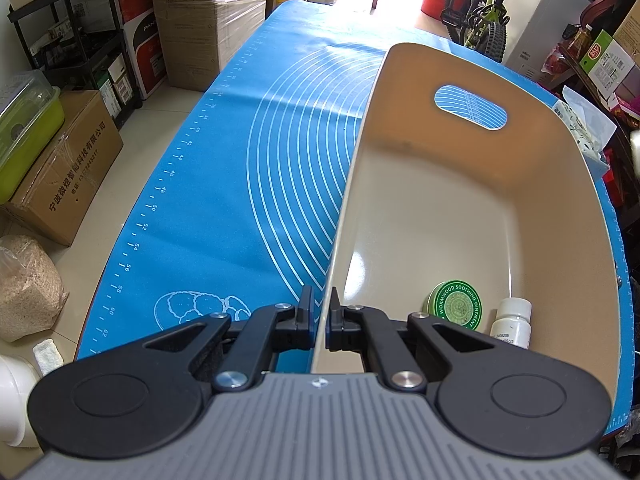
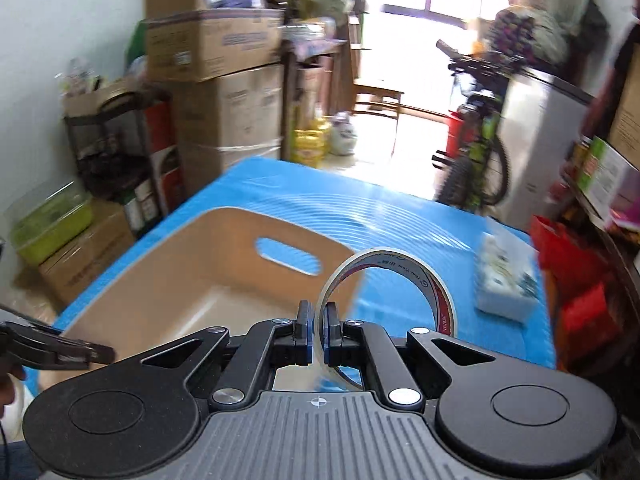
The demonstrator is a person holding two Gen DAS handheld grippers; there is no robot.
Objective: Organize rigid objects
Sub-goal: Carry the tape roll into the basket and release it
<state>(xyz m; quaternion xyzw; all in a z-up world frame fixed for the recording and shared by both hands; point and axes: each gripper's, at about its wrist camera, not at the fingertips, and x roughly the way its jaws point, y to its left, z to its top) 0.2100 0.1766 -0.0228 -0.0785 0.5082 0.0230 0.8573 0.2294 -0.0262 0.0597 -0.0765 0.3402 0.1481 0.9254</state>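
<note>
We see the bench (image 1: 224,184) under a blue mat, its left edge dropping to a floor crowded with cardboard boxes (image 1: 64,168); the mat left of the beige bin (image 1: 560,208) lies bare out to the far edge. The bin sits on the right half of the mat with a cut-out handle in its far wall. In the right wrist view a white packet (image 2: 506,280) lies on the mat to the right of the bin, apart from it.

Our left tongs (image 1: 322,314) straddle the bin's near left wall, one finger outside and one inside, clamped on the rim. Our right tongs (image 2: 319,330) hover above the bin's near right corner, closed on the rim of a clear tape roll (image 2: 386,292), which stands on edge and is lifted clear of the mat.

Inside the bin, at its near end, a green ointment tin (image 1: 456,306) leans on edge, and a small white bottle (image 1: 512,322) stands just beside it, by the right wall.
</note>
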